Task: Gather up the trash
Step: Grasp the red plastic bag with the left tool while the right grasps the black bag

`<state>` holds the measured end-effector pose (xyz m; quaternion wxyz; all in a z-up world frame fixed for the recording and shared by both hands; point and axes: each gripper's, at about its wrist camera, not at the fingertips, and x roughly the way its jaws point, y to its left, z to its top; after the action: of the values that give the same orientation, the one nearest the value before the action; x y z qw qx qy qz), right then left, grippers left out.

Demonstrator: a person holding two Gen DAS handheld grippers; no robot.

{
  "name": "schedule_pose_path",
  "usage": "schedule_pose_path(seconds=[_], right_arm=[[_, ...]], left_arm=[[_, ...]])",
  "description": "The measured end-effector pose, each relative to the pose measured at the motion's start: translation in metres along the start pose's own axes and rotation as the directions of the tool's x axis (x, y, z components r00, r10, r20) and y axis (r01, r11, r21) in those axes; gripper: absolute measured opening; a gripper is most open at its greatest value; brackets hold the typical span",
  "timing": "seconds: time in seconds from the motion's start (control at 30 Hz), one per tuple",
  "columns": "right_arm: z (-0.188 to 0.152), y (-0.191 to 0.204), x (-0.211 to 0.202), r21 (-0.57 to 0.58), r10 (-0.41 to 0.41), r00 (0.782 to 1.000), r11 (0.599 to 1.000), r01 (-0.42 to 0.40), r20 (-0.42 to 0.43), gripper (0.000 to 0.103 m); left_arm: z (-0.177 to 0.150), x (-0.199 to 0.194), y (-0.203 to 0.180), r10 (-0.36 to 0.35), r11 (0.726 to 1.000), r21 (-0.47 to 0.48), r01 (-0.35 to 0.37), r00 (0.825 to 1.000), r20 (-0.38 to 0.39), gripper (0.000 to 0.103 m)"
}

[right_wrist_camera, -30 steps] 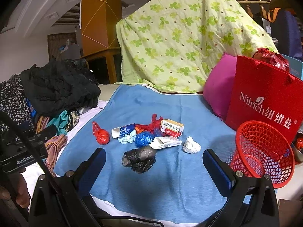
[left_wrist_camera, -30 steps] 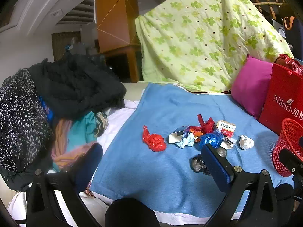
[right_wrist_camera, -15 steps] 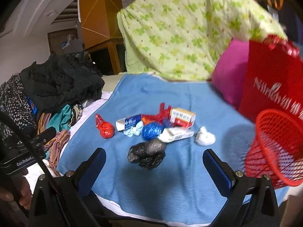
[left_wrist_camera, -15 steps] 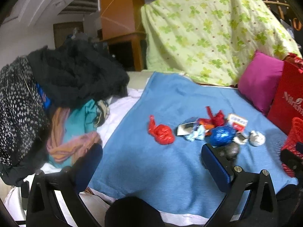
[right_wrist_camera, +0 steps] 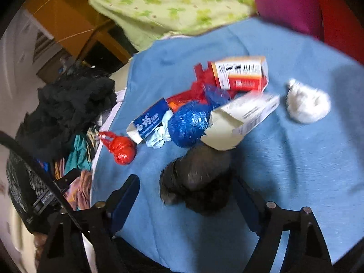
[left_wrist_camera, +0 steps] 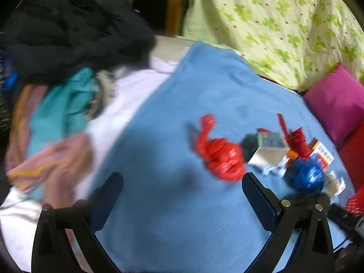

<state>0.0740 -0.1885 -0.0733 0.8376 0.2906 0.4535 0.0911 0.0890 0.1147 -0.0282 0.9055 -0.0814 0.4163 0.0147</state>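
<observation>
Trash lies on a blue blanket [left_wrist_camera: 173, 204]. A knotted red plastic bag [left_wrist_camera: 219, 155] sits just beyond my open left gripper [left_wrist_camera: 182, 195], close to its right finger. A crumpled black bag [right_wrist_camera: 195, 177] lies between the open fingers of my right gripper [right_wrist_camera: 188, 198], not clamped. Behind it are a blue foil ball [right_wrist_camera: 188, 122], a white carton [right_wrist_camera: 241, 118], a blue-and-white box [right_wrist_camera: 147, 122], a red-and-white box [right_wrist_camera: 241, 75], a white paper wad [right_wrist_camera: 306, 104] and the red bag [right_wrist_camera: 120, 147].
A heap of clothes [left_wrist_camera: 61, 68] lies left of the blanket. A green floral quilt [left_wrist_camera: 284, 22] and a magenta pillow [left_wrist_camera: 336, 100] stand behind. The rim of a red mesh basket [left_wrist_camera: 356, 201] shows at the right edge of the left wrist view.
Both grippers have moved forward and down toward the trash. The left one closed in on the red bag; the right one tilted and came around the black bag. Both stay open.
</observation>
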Motion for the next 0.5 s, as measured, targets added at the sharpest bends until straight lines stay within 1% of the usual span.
schedule_pose_path(seconds=[0.07,0.1,0.13,0.17,0.2,0.23,0.27,0.3,0.33,0.37,0.4,0.43,0.5], right_arm=[[0.003,-0.006,0.014,0.051,0.021,0.999,0.999,-0.020,-0.025,0.076],[0.005,-0.008,0.018,0.060,0.019,0.999,0.998,-0.017,-0.031,0.074],[0.005,-0.009,0.023,0.065,0.011,0.999,0.998,-0.008,-0.037,0.074],[0.006,-0.010,0.027,0.069,0.009,0.999,0.998,-0.006,-0.043,0.071],[0.007,-0.012,0.032,0.077,0.014,0.998,0.997,-0.010,-0.055,0.060],[0.007,-0.013,0.037,0.083,0.020,0.997,0.996,-0.014,-0.075,0.052],[0.006,-0.015,0.041,0.092,0.029,0.995,0.995,-0.021,-0.090,0.047],[0.005,-0.017,0.043,0.106,0.047,0.995,0.994,-0.037,-0.091,0.044],[0.005,-0.017,0.042,0.105,0.054,0.995,0.993,-0.044,-0.088,0.043],[0.004,-0.015,0.040,0.087,0.061,0.995,0.995,-0.054,-0.083,0.039],[0.003,-0.014,0.036,0.067,0.065,0.995,0.996,-0.060,-0.075,0.036],[0.002,-0.013,0.034,0.059,0.067,0.995,0.996,-0.063,-0.071,0.032],[-0.001,-0.013,0.021,0.037,0.071,0.996,0.997,-0.069,-0.053,0.029]], left_arm=[[0.009,0.020,-0.010,-0.052,0.999,0.005,0.052,0.998,-0.037,0.103],[0.012,0.032,-0.016,-0.057,0.998,0.011,0.058,0.997,-0.060,0.103],[0.016,0.044,-0.020,-0.046,0.999,0.016,0.047,0.996,-0.078,0.103],[0.017,0.054,-0.024,-0.041,0.999,0.023,0.044,0.995,-0.093,0.101],[0.018,0.065,-0.029,-0.050,0.998,0.029,0.054,0.992,-0.115,0.095],[0.018,0.074,-0.032,-0.058,0.998,0.029,0.063,0.988,-0.141,0.089],[0.016,0.082,-0.033,-0.064,0.997,0.025,0.069,0.984,-0.167,0.075],[0.014,0.091,-0.034,-0.085,0.996,0.014,0.090,0.976,-0.200,0.062],[0.011,0.096,-0.033,-0.127,0.992,-0.010,0.128,0.967,-0.220,0.058],[0.010,0.098,-0.032,-0.163,0.987,-0.035,0.159,0.960,-0.226,0.050],[0.008,0.097,-0.031,-0.177,0.984,-0.048,0.171,0.960,-0.219,0.046],[0.007,0.092,-0.032,-0.169,0.986,-0.037,0.165,0.964,-0.203,0.044],[0.003,0.082,-0.037,-0.147,0.989,0.008,0.150,0.973,-0.178,0.041]])
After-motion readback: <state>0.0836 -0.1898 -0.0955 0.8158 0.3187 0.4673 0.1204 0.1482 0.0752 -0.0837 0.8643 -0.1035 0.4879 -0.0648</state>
